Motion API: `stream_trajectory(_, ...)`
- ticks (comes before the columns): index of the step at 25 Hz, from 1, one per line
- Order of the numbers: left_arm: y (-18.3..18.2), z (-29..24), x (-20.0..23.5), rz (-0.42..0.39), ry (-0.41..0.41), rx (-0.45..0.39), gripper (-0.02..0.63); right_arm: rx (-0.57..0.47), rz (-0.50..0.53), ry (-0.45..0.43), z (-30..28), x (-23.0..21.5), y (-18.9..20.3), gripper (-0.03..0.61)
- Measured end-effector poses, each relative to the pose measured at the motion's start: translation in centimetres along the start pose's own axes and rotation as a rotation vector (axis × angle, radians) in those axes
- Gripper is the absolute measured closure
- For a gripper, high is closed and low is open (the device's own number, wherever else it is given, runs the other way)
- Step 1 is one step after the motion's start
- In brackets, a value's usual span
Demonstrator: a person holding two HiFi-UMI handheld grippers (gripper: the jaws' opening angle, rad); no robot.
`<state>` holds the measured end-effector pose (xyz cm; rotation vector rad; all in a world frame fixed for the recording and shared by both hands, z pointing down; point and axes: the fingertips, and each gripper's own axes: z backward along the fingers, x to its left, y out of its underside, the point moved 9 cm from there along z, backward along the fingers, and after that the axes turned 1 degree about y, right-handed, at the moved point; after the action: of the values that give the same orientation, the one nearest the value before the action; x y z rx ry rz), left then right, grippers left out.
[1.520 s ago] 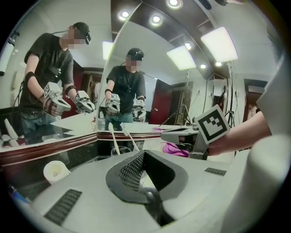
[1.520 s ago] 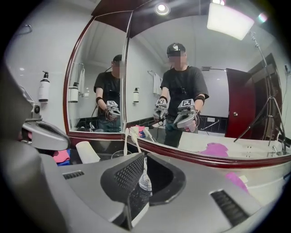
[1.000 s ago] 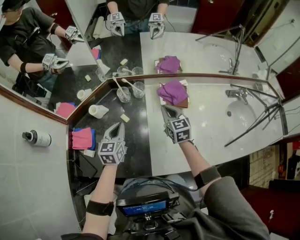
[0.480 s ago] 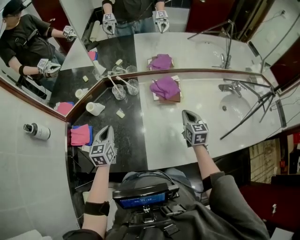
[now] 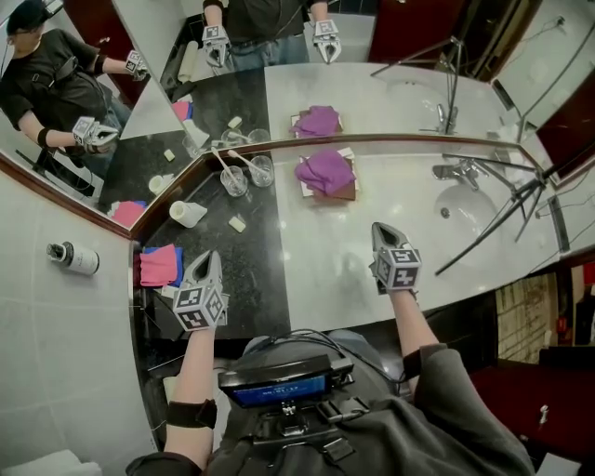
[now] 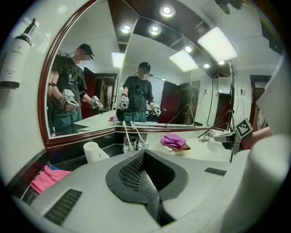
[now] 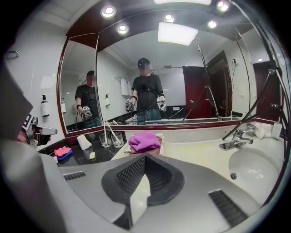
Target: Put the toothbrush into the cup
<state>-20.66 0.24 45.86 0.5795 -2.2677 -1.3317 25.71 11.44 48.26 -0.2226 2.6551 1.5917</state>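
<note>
Head view: you are holding left gripper (image 5: 206, 257) and right gripper (image 5: 379, 227) clenched, empty; toothbrushes (image 5: 224, 165) are standing in cups (image 5: 234, 183) at worktop's (image 5: 321, 270) back edge.

At the desk (image 5: 316, 270) back, against the mirror (image 5: 390, 102): left cup (image 5: 234, 183) and right cup (image 5: 263, 172) side by side, a toothbrush (image 5: 223, 163) in each. Cloth (image 5: 327, 170) right of them, sink (image 5: 469, 212) far right. Soap (image 5: 238, 224) before the cups, tipped tumbler (image 5: 189, 215) left of it.

A wood-framed corner mirror (image 5: 390, 93) runs above a counter (image 5: 325, 270), white stone beside a black section (image 5: 260, 279). A round sink (image 5: 474, 212) with a chrome tap (image 5: 456, 173) sits at the right. White tiles (image 5: 65, 372) cover the left wall; ceiling spotlights (image 7: 109, 11) glow
</note>
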Motion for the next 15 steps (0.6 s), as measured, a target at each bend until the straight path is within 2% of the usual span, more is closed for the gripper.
stream_trajectory(15,0.3,0.0,-0.6,0.004,-0.006,0.013,0.617,0.012,0.002,-0.020,-1.4,-0.6,0.2,0.563)
